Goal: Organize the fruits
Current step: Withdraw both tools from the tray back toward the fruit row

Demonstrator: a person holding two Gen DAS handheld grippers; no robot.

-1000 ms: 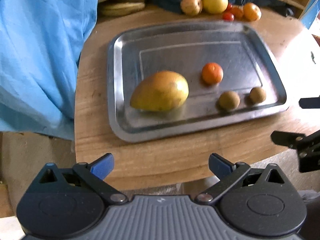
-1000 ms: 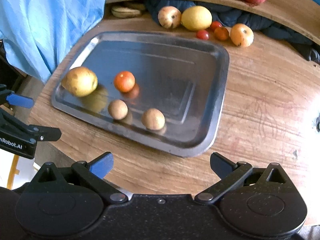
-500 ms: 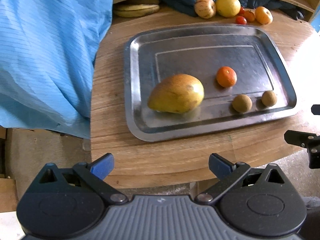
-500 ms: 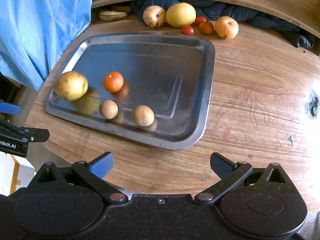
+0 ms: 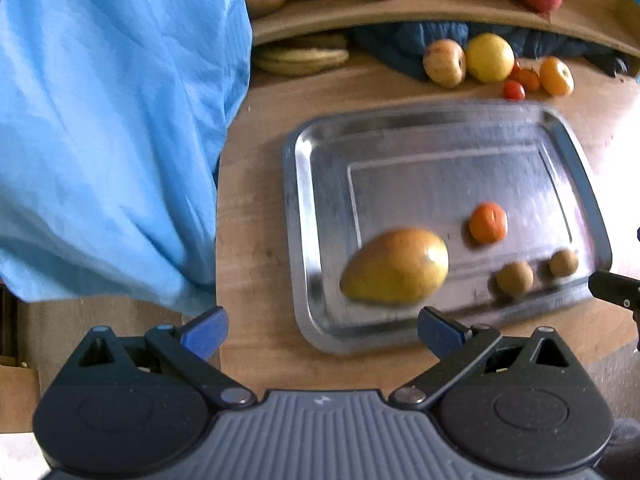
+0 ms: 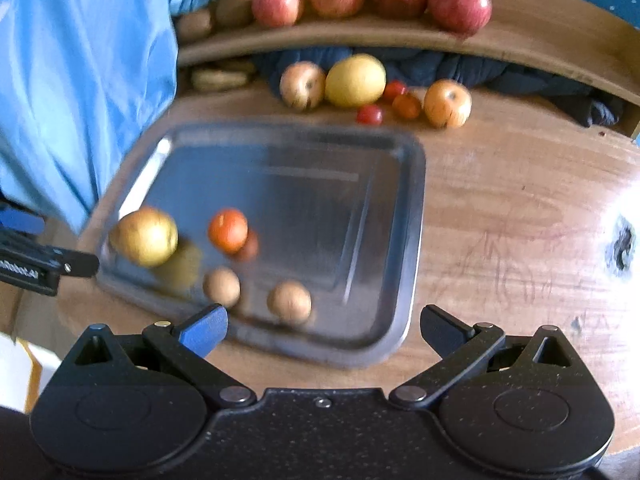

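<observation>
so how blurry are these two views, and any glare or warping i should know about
Left wrist view: motion blur smears the mango and the metal tray, glare whites out the right edge, and the fisheye bends the shelf. Right wrist view: blur softens the tray, the orange fruit and the red apples; glare bleaches the table at far right.

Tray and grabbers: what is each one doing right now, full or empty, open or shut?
Metal tray: on the table, partly filled, four fruits inside.
Mango: lying on its side in the tray.
Left gripper: fingers open, empty.
Right gripper: fingers open, empty.
</observation>
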